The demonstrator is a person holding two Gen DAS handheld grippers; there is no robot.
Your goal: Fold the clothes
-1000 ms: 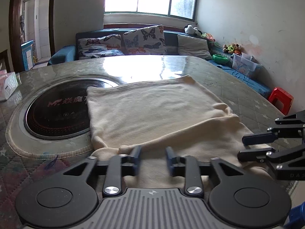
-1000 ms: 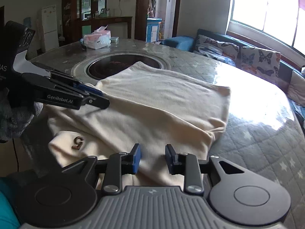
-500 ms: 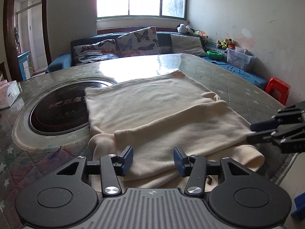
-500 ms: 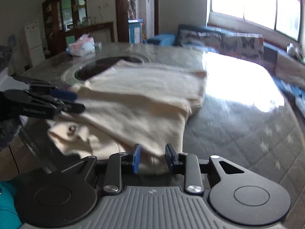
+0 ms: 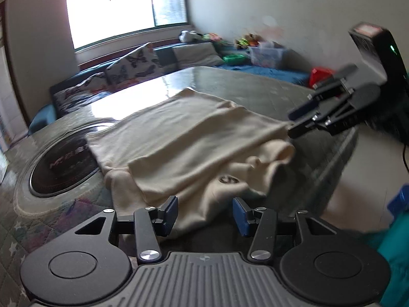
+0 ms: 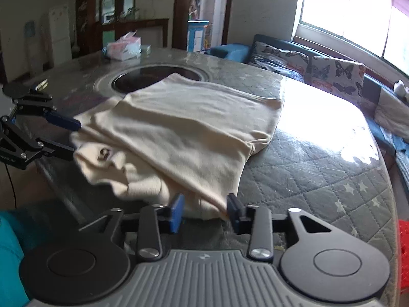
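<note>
A cream garment (image 5: 194, 133) lies folded on the table, its top layer flat. The lower layer, with a small dark emblem (image 5: 226, 179), bunches and droops over the near edge. My left gripper (image 5: 205, 215) is open at that near edge, with cloth lying in the gap but not pinched. In the right wrist view the garment (image 6: 184, 117) spreads ahead of my right gripper (image 6: 205, 211), which is open with a cloth corner by its right finger. The left gripper (image 6: 72, 138) shows at the cloth's left edge, jaws apart. The right gripper (image 5: 291, 122) hovers at the cloth's right edge.
A round black hob (image 5: 58, 163) is set into the quilt-covered table (image 6: 319, 168), partly under the garment's far side. A tissue box (image 6: 125, 48) stands at the far end. A sofa with butterfly cushions (image 5: 133, 64) and a red stool (image 5: 319, 75) lie beyond. A teal sleeve (image 6: 10, 255) is at lower left.
Both grippers have opened wider and drawn back toward the near table edge. The cloth they were on has dropped, and its front edge now sags over the edge.
</note>
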